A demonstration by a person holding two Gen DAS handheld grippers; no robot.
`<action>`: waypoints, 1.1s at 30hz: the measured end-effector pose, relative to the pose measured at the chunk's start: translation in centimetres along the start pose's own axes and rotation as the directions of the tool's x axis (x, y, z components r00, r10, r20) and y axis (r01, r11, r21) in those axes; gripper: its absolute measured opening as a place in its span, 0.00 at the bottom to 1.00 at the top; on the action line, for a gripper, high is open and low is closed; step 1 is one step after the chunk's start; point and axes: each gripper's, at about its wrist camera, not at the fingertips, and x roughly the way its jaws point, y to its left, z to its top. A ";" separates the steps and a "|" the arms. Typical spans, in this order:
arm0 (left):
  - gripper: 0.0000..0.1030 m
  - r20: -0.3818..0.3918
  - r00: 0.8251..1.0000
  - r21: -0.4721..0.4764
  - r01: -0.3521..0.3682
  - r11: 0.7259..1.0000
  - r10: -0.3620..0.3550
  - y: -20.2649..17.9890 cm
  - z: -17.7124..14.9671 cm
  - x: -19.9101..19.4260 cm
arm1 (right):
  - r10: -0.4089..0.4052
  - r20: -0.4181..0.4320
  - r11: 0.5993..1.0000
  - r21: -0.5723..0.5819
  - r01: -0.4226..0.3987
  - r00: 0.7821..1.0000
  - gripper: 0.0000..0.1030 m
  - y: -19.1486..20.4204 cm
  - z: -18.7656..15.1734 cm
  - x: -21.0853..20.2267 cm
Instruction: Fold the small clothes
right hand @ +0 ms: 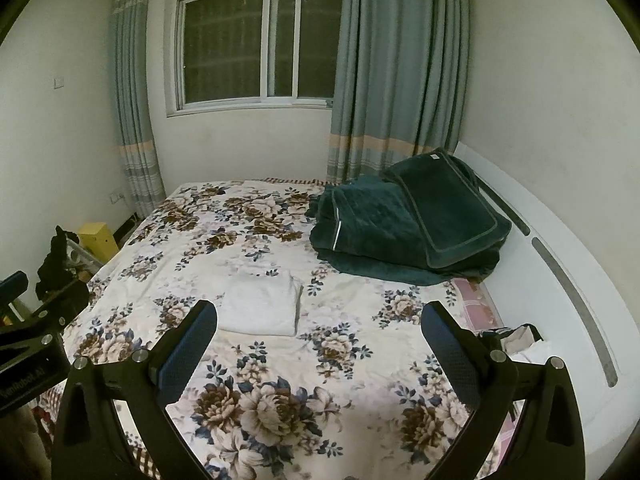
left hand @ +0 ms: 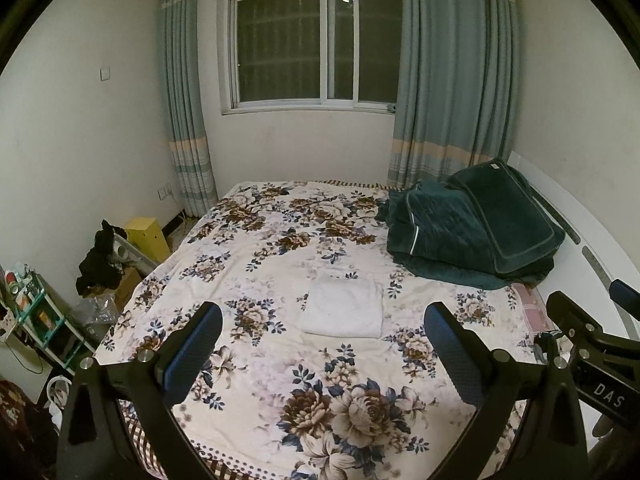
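Here, folded white garment (left hand: 342, 310) lies on floral bed (left hand: 280, 380). Left gripper (left hand: 323, 330) and right gripper (right hand: 319, 328) fingers spread, empty. Right gripper body reads "DAS".

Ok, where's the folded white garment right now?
The folded white garment lies flat mid-bed on the floral bedspread, ahead of both open grippers, left of the dark green quilt pile by the headboard.

Home bedroom, floral-sheeted bed (left hand: 280, 360), curtained window (left hand: 312, 44), folded green quilt (left hand: 472, 224)

"DAS" on the right tool (left hand: 600, 364)
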 end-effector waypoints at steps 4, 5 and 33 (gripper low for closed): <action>1.00 0.002 1.000 -0.002 -0.002 1.000 0.002 -0.1 0.0 -0.1 | 0.006 0.001 1.000 0.000 -0.006 1.000 1.00 0.2 0.1 0.1; 1.00 0.002 1.000 -0.001 -0.001 1.000 0.001 -0.1 0.0 0.0 | 0.007 0.001 1.000 0.000 -0.007 1.000 1.00 0.2 0.1 0.1; 1.00 -0.010 1.000 -0.007 -0.019 1.000 0.019 0.1 0.0 -0.8 | 0.012 -0.015 1.000 -0.003 -0.012 1.000 1.00 1.1 -0.7 0.0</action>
